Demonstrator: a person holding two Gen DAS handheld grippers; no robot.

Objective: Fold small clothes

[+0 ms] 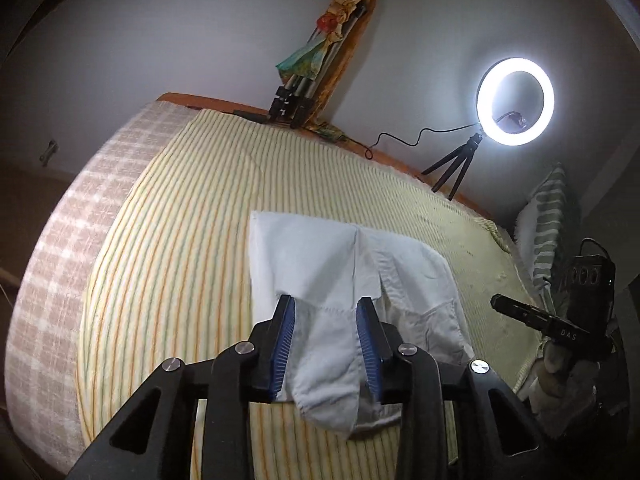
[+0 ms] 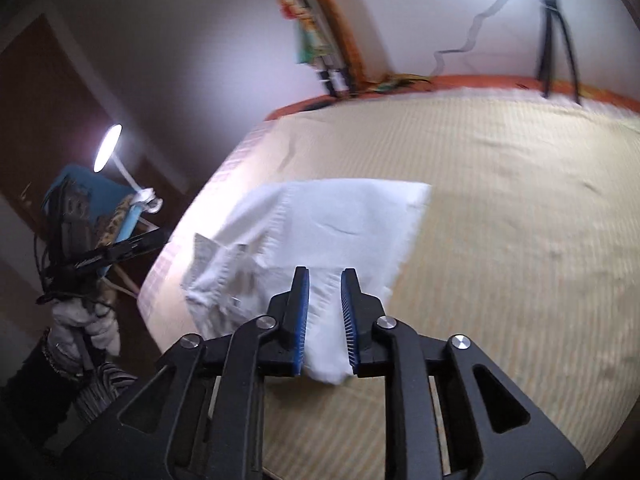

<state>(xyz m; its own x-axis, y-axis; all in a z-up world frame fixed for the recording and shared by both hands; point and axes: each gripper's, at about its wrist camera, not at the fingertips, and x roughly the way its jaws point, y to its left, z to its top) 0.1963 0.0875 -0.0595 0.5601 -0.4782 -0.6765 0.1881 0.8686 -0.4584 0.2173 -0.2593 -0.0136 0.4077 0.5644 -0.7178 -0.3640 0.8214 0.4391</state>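
A small white garment [image 1: 320, 256] lies partly folded on the striped bed sheet [image 1: 180, 220], its far part flat and its near part rumpled. My left gripper [image 1: 325, 302] hovers over the near edge, jaws apart, with the cloth showing in the gap and a rounded lobe of it [image 1: 332, 400] below. In the right wrist view the same garment [image 2: 340, 212] is blurred. My right gripper [image 2: 325, 273] stands over its near right corner with a narrow gap, and the pads do not pinch the cloth. Gloved hands hold the other gripper at each view's edge [image 1: 536, 316] [image 2: 120, 252].
A lit ring light [image 1: 515, 102] on a small tripod stands at the bed's far edge. A folded tripod wrapped in cloth [image 1: 320, 60] leans on the wall. A striped pillow [image 1: 548, 216] lies at the right. The mattress side [image 1: 60, 280] drops off at left, near a desk lamp [image 2: 107, 148].
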